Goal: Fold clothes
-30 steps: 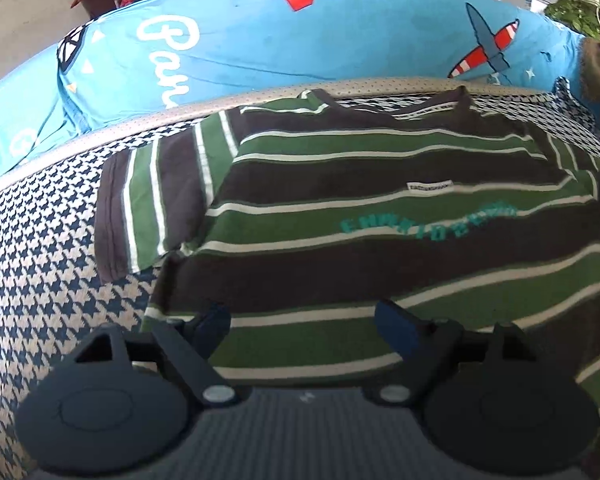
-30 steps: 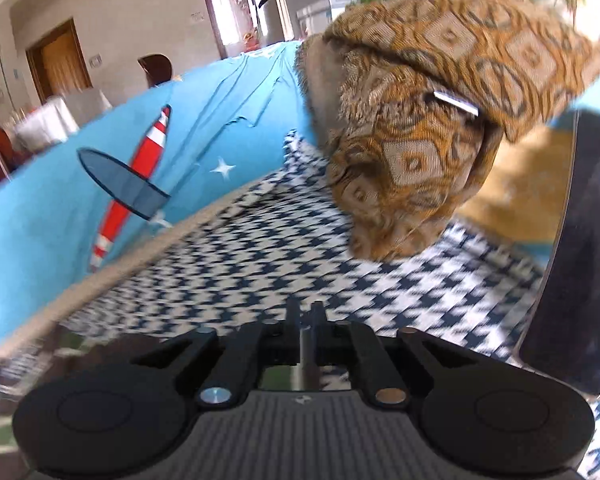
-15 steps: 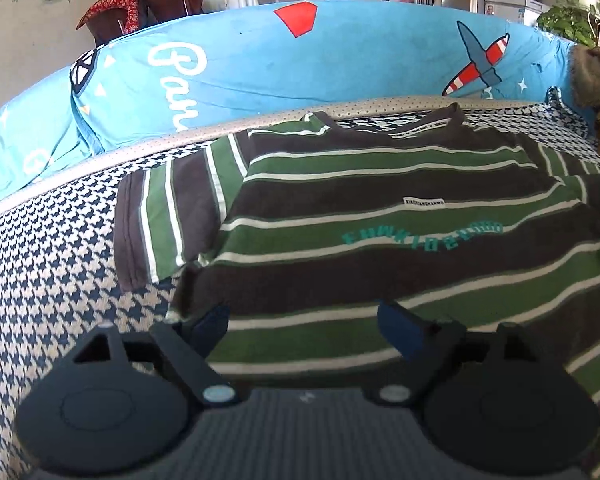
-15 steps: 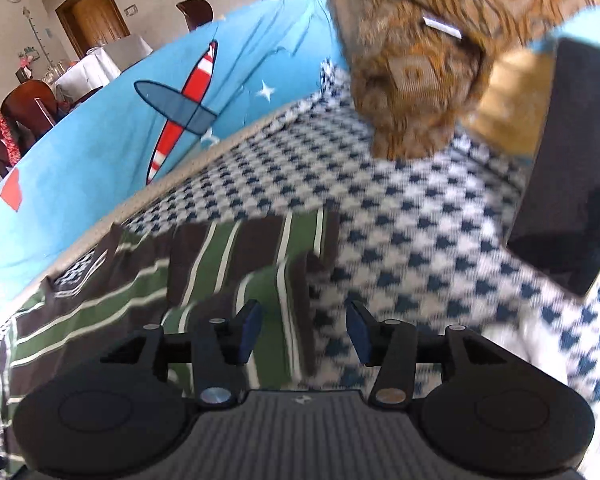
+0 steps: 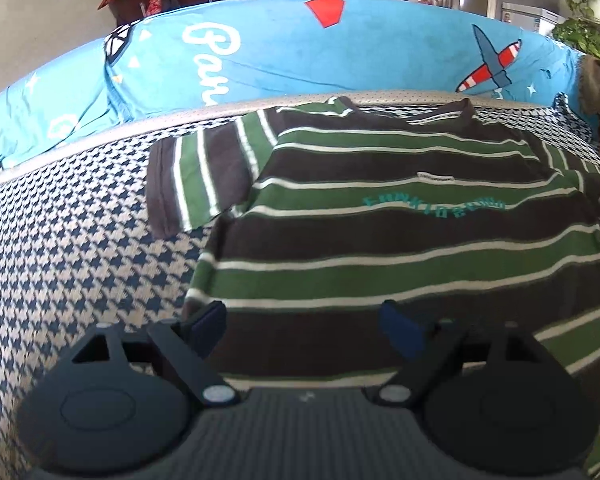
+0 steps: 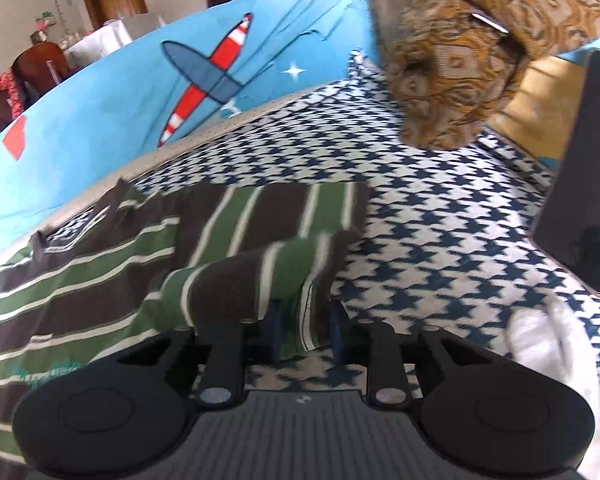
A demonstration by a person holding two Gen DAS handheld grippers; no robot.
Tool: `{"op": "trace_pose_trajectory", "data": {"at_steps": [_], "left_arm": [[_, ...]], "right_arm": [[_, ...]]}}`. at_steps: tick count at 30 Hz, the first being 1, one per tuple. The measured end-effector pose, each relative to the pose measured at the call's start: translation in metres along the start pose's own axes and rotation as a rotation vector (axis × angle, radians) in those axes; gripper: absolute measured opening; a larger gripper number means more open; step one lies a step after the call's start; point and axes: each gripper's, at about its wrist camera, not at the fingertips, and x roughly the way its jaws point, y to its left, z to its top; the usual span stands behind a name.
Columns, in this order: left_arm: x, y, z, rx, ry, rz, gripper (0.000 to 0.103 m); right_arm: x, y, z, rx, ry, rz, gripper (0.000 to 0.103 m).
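The striped T-shirt (image 5: pixel 400 236) lies flat on the houndstooth cushion (image 5: pixel 72 264), collar to the far side. The right gripper (image 6: pixel 302 326) has its jaws nearly closed on the right sleeve (image 6: pixel 284 276), which bunches and lifts. That thin pinch could slip, or drag the whole shirt askew, since the left gripper (image 5: pixel 304 326) hovers with jaws wide apart, gripping nothing, over the near hem, pinning nothing down.
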Motion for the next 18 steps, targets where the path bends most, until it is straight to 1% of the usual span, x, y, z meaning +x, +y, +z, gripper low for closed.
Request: {"op": "trace_pose_trajectory", "data": {"at_steps": [1, 2, 5, 7, 10, 12, 14, 16, 18], "left_arm": [[0.0, 0.002, -0.001, -0.004, 0.0, 0.007, 0.087], [0.0, 0.004, -0.002, -0.008, 0.0, 0.015, 0.087], [0.001, 0.011, -0.005, -0.027, 0.009, 0.024, 0.088], [0.002, 0.015, -0.007, -0.041, 0.018, 0.02, 0.088], [-0.001, 0.019, -0.01, -0.047, 0.016, 0.016, 0.088], [-0.003, 0.021, -0.013, -0.049, 0.014, 0.012, 0.09], [-0.007, 0.021, -0.017, -0.04, 0.016, 0.003, 0.092], [-0.01, 0.019, -0.024, -0.029, 0.021, -0.006, 0.092], [-0.014, 0.017, -0.031, -0.018, 0.025, -0.014, 0.092]], "right_arm": [[0.0, 0.003, -0.001, -0.012, -0.004, -0.011, 0.017], [0.0, 0.005, -0.002, -0.019, -0.008, -0.021, 0.015], [-0.004, 0.009, -0.004, -0.012, -0.019, -0.051, 0.01], [-0.011, 0.008, -0.005, 0.014, -0.035, -0.088, 0.009], [-0.026, -0.001, -0.006, 0.087, -0.076, -0.125, 0.009], [-0.033, -0.006, -0.008, 0.121, -0.09, -0.147, 0.008], [-0.033, -0.01, -0.009, 0.126, -0.081, -0.172, 0.008], [-0.029, -0.01, -0.011, 0.111, -0.053, -0.176, 0.008], [-0.029, -0.012, -0.012, 0.12, -0.051, -0.173, 0.008]]}}
